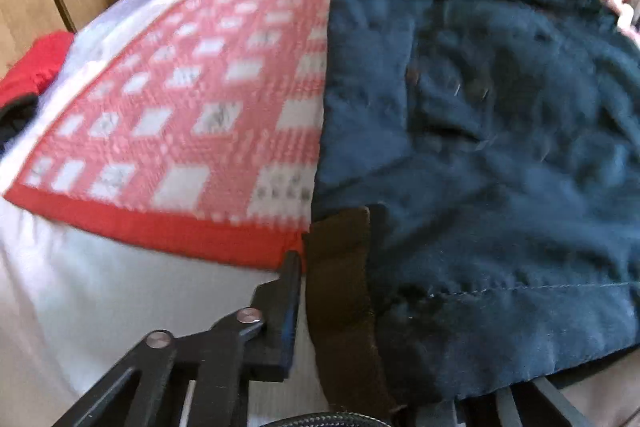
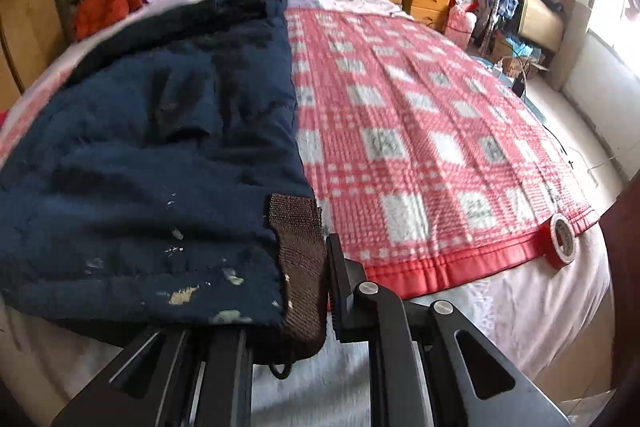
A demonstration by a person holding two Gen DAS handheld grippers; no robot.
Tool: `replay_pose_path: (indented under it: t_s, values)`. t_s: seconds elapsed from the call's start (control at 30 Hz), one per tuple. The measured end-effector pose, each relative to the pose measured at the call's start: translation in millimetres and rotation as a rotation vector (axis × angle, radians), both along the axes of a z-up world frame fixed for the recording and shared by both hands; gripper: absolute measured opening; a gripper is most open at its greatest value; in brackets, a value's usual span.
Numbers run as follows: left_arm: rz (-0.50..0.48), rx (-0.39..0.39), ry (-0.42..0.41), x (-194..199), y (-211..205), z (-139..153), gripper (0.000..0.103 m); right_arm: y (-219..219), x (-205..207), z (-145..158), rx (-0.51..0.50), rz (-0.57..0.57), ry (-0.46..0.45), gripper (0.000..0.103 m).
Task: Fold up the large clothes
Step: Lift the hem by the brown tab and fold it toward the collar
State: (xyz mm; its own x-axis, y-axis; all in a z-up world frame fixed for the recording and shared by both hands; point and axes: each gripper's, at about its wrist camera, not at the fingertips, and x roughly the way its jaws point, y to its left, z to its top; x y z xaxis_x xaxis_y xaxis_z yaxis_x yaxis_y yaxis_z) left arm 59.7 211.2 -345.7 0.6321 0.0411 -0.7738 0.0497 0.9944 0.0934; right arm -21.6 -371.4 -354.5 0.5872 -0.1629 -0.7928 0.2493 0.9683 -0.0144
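Fingers [image 2: 334,279] pinching navy coat [image 2: 152,155] hem corners

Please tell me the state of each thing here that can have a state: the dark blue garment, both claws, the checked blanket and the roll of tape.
Dark blue garment: spread on the bed, near hem gripped at both corners.
Left claw: shut on the garment's brown-trimmed corner.
Right claw: shut on the other brown-trimmed corner.
Red checked blanket: lying flat under the garment.
Red tape roll: resting on the blanket's edge.
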Motion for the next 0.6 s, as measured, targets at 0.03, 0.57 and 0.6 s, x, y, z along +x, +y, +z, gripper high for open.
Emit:
replay_pose_path:
  t_s: [0.03,0.57,0.6]
  values:
    - [-0.002,0.005,-0.017,-1.8,-3.3,7.8,0.017,1.3,-1.9,9.9,-0.002,0.000,-0.017,0.015]
    - [-0.060,0.022,0.053,1.4,4.2,76.2,0.016,-6.0,-9.0,88.5,0.016,0.055,0.029,0.014]
    - [-0.059,0.021,0.064,3.1,4.5,79.3,0.016,-4.6,-9.1,98.0,0.015,0.056,0.036,0.014]
